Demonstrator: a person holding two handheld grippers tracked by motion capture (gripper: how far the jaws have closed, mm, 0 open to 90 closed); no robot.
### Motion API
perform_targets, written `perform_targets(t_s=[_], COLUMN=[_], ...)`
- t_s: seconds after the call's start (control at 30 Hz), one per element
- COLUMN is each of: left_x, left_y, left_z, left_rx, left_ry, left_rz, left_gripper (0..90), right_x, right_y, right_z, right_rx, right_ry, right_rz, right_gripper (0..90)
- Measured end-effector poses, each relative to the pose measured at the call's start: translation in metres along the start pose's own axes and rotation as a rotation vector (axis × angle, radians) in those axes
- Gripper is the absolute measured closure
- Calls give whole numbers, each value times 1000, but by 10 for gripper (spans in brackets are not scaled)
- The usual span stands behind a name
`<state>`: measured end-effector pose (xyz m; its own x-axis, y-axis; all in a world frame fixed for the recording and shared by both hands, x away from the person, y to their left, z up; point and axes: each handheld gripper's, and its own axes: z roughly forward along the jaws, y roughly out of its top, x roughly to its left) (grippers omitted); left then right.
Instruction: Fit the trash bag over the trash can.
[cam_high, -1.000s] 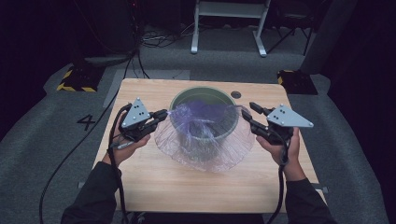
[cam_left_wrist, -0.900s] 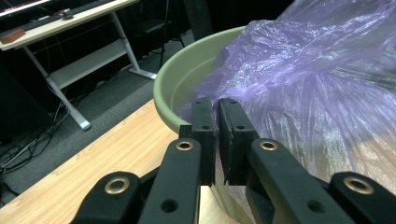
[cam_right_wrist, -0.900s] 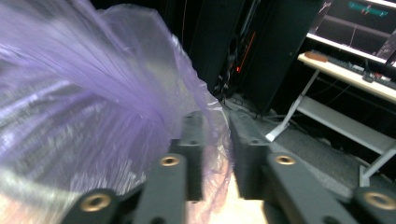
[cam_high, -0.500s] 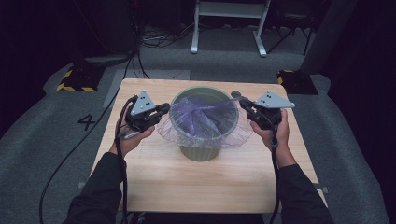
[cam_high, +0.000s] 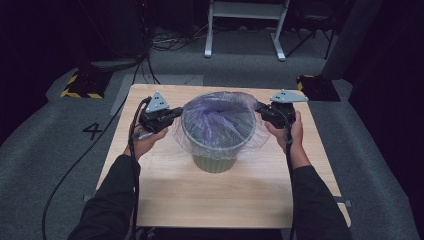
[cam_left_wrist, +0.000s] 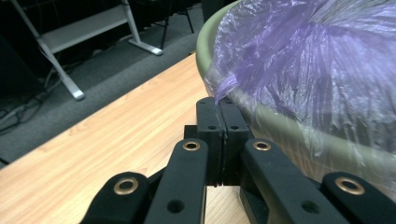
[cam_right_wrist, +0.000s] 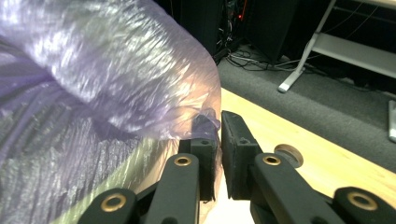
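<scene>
With both grippers' fingers clamped on the thin translucent purple plastic bag (cam_high: 220, 117) draped over the olive-green ribbed bin (cam_high: 214, 161) mid-desk, pull its hem down evenly, left gripper (cam_high: 176, 114) matching right gripper (cam_high: 260, 111).

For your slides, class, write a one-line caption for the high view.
Two hand-held tongs, left and right, stretch a purple plastic bag over a green bin on a wooden table.

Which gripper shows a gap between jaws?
The right gripper: jaws just closing on the purple bag, slit visible; left gripper jaws meet flush.
</scene>
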<state>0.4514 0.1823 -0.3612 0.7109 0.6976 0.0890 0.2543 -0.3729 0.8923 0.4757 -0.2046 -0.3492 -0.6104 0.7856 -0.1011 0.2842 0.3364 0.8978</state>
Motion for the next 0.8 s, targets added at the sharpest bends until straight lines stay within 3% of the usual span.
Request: perform_targets(t_s=[0.13,0.43,0.63,0.8], left_x=[4,7,11,11], left_y=[-3,-7,-14,-19], left_z=[8,24,38,46], left_rx=[18,49,96,145], left_ry=[-14,-24,-45,-60], left_rz=[-11,-16,-47,-40], left_gripper=[895,897,898,898], right_x=[-3,-8,-12,-14], right_y=[-3,-3,-7,-15], right_z=[6,17,25,32], right_rx=[13,37,66,116], right_ry=[9,-9,-15,-6], right_rz=[27,29,43,45], right_gripper=[843,845,840,839])
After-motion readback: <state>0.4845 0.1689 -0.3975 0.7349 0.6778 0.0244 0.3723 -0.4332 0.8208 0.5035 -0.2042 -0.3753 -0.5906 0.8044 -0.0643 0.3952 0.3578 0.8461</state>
